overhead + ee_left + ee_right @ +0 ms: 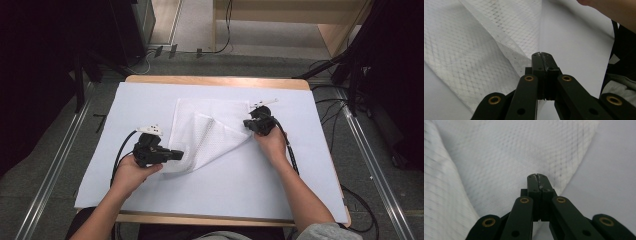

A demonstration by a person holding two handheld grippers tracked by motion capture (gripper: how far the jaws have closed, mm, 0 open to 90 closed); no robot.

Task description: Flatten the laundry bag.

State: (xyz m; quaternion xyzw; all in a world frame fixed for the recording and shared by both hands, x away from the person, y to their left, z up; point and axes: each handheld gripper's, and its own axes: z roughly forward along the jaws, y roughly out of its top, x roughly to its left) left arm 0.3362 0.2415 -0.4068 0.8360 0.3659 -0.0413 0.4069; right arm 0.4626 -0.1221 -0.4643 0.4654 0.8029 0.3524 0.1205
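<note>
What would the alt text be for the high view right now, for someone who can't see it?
A person's two hands each hold a black tool at opposite edges of a partly folded white cloth on a white-covered table. The left tool pinches the near left corner; the right tool pinches the right edge. Both are shut on the fabric.

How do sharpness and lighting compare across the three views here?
High view: evenly lit, white waffle-weave cloth sharp, surroundings dark. Left gripper view: black tongs crisp, cloth weave soft farther off. Right gripper view: tongs sharp, cloth blurred at left.
</note>
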